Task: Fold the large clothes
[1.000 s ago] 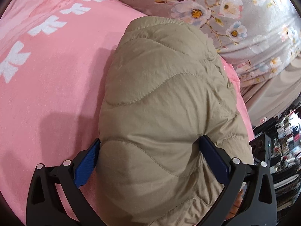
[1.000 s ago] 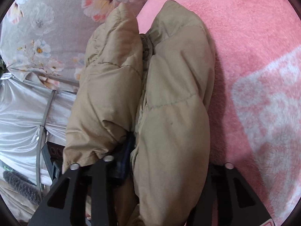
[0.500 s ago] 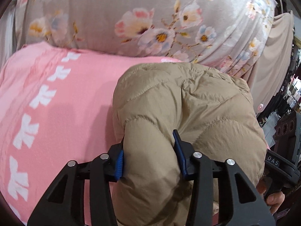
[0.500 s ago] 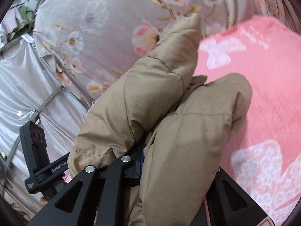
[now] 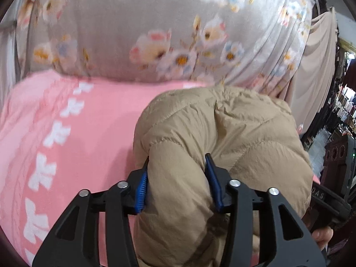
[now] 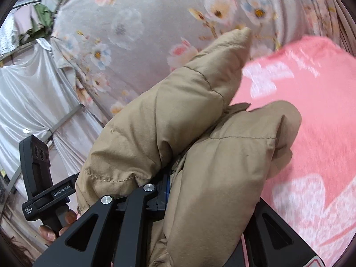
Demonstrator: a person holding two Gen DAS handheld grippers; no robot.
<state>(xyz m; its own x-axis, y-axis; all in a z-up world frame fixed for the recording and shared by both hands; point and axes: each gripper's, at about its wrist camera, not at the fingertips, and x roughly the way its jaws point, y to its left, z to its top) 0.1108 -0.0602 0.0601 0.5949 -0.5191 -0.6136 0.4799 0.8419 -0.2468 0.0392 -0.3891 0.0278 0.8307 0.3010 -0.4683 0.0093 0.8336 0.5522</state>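
Observation:
A folded beige puffer jacket (image 5: 233,142) is held up over the pink blanket (image 5: 77,129). My left gripper (image 5: 176,178) is shut on a thick fold of the jacket between its blue pads. In the right wrist view the same jacket (image 6: 200,133) bulges in two padded lobes. My right gripper (image 6: 211,195) is shut on the lower lobe; its right finger is hidden by the fabric.
A grey floral cloth (image 5: 178,33) hangs behind the bed. White satin drapes (image 6: 33,102) hang at the left in the right wrist view. The other hand-held gripper's handle (image 6: 37,173) shows at the lower left there. Shop racks (image 5: 342,111) stand at the far right.
My left gripper has closed from wide open onto a fold of the jacket. Both grippers have lifted the jacket off the blanket and tilted up toward the floral cloth.

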